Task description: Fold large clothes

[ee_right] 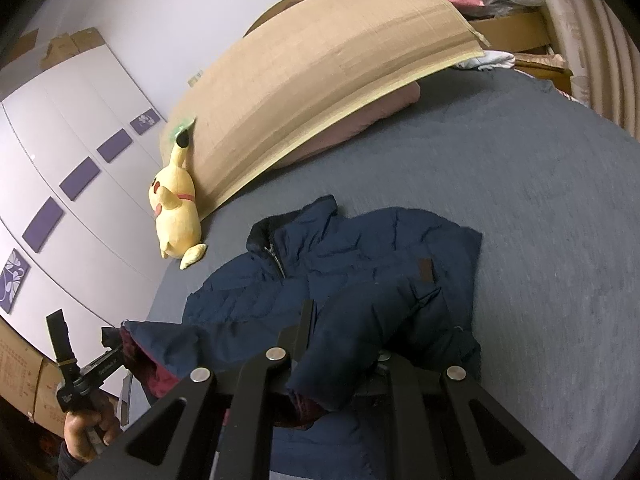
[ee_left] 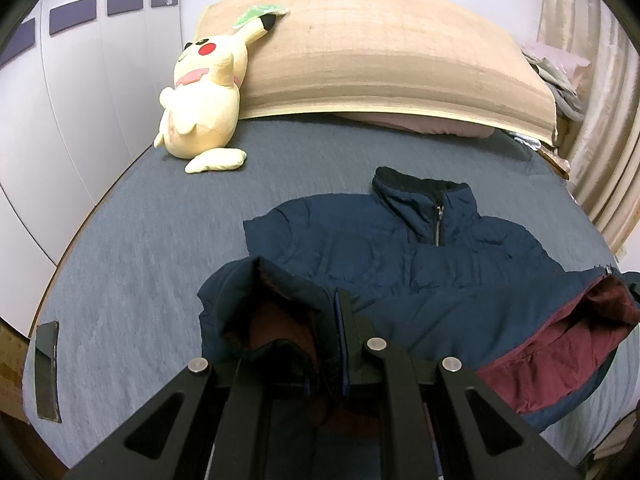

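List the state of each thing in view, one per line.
Jacket: zipped at the collar, bottom hem lifted, maroon lining showing.
Left gripper: shut on the jacket hem.
Right gripper: shut on the jacket hem.
Plush toy: leaning against the tan mat.
Bed: jacket spread on it.

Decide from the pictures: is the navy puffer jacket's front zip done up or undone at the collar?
Done up at the collar: the navy puffer jacket shows its zip pull closed below the raised collar. Lower down, cannot tell.

No legible text anywhere.
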The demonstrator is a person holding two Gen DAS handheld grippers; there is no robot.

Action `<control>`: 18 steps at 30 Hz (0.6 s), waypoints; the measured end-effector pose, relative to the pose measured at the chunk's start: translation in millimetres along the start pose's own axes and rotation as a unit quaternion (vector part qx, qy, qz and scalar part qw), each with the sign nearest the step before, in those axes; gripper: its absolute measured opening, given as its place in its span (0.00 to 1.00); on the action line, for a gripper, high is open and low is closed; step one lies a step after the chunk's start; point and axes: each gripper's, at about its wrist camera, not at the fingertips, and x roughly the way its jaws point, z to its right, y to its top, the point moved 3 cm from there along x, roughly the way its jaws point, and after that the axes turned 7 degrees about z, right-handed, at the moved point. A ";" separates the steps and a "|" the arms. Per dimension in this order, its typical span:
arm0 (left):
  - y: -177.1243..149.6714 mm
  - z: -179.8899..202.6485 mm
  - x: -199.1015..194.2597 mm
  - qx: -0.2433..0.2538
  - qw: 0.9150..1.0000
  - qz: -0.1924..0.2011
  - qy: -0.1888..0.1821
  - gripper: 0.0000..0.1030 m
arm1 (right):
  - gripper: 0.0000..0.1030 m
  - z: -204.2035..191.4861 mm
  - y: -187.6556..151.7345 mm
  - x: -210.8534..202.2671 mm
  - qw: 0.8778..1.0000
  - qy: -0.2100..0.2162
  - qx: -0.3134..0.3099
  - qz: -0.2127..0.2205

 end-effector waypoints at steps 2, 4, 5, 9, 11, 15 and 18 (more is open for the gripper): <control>5.1 -0.9 -0.8 -0.001 1.000 0.004 0.000 0.11 | 0.11 -3.6 4.9 -0.2 1.000 0.001 -0.004 0.003; 9.1 -1.8 -2.5 -0.002 1.000 0.007 0.000 0.11 | 0.11 -8.2 11.3 -1.4 1.000 0.003 -0.009 0.008; 11.2 -2.3 -3.4 -0.002 1.000 0.009 0.000 0.11 | 0.11 -10.2 13.8 -2.0 1.000 0.004 -0.011 0.010; 19.6 -3.6 -6.5 -0.002 1.000 0.016 0.001 0.11 | 0.11 -18.3 23.0 -4.3 1.000 0.007 -0.018 0.017; 22.3 -3.8 -7.6 -0.002 1.000 0.018 0.001 0.11 | 0.11 -21.3 27.1 -5.4 1.000 0.008 -0.020 0.020; 27.0 -4.0 -8.2 -0.002 1.000 0.022 0.000 0.11 | 0.11 -23.6 31.4 -6.2 0.999 0.008 -0.023 0.023; 27.2 -4.6 -8.6 -0.005 1.000 0.025 -0.001 0.11 | 0.11 -24.3 33.0 -7.2 0.999 0.008 -0.024 0.025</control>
